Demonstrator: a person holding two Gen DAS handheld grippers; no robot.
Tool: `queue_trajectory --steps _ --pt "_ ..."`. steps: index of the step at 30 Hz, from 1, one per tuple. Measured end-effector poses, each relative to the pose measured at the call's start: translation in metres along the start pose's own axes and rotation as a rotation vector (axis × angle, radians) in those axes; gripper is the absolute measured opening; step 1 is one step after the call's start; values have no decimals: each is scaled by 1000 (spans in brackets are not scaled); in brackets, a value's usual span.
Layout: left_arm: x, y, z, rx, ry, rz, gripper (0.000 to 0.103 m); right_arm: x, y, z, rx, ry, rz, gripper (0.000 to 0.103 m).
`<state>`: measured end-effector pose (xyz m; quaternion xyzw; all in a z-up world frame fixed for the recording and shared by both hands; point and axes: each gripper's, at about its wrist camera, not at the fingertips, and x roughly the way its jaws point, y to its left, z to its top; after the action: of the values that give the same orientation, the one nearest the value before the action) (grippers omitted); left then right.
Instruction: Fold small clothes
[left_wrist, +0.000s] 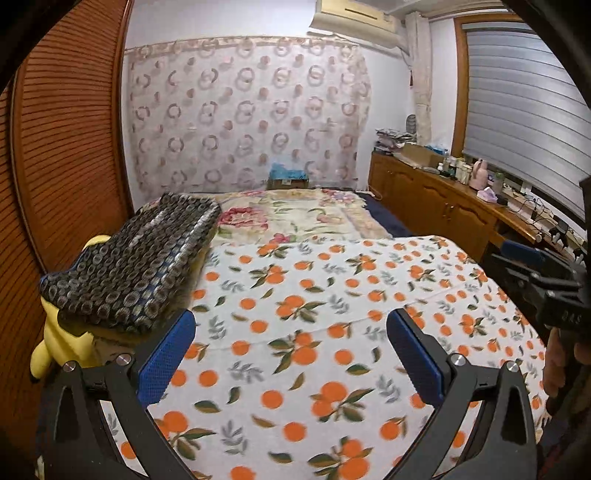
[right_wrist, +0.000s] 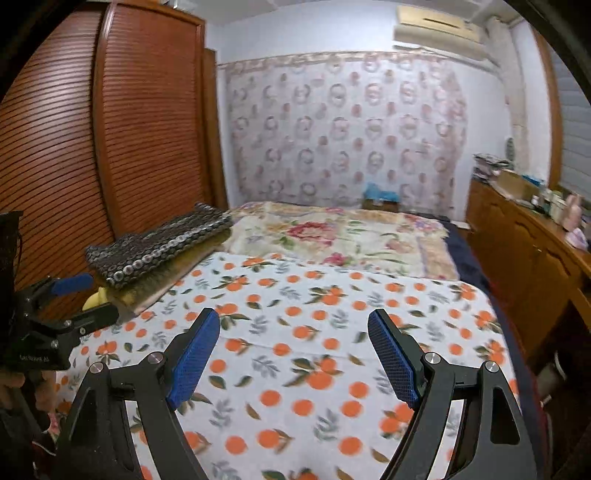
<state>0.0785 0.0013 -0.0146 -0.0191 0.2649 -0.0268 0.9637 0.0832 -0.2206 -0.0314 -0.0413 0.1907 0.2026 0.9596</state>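
Risk: both grippers empty, nothing unfolded in reach; stack could topple if bumped during next reach. Left gripper (left_wrist: 291, 354) jaws spread wide, nothing between them, over orange-print sheet (left_wrist: 332, 295). Right gripper (right_wrist: 293, 354) jaws wide apart, likewise empty. Folded dark patterned garment (left_wrist: 136, 258) tops stack at sheet's far left corner. Left view alone shows yellow plush toy (left_wrist: 59, 343) clearly beneath stack; right view alone shows wardrobe doors (right_wrist: 110, 129) fully.

even indoor light, slight motion blur, strong fisheye bending, dark vignetted corners.
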Motion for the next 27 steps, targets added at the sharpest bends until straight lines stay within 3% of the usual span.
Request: queue_trajectory --steps 17,27 --pt "-50 -30 47 13 -119 8 103 -85 33 6 44 -145 -116 84" --pt "-62 -32 50 25 -143 26 103 -73 37 -14 62 -155 -118 84"
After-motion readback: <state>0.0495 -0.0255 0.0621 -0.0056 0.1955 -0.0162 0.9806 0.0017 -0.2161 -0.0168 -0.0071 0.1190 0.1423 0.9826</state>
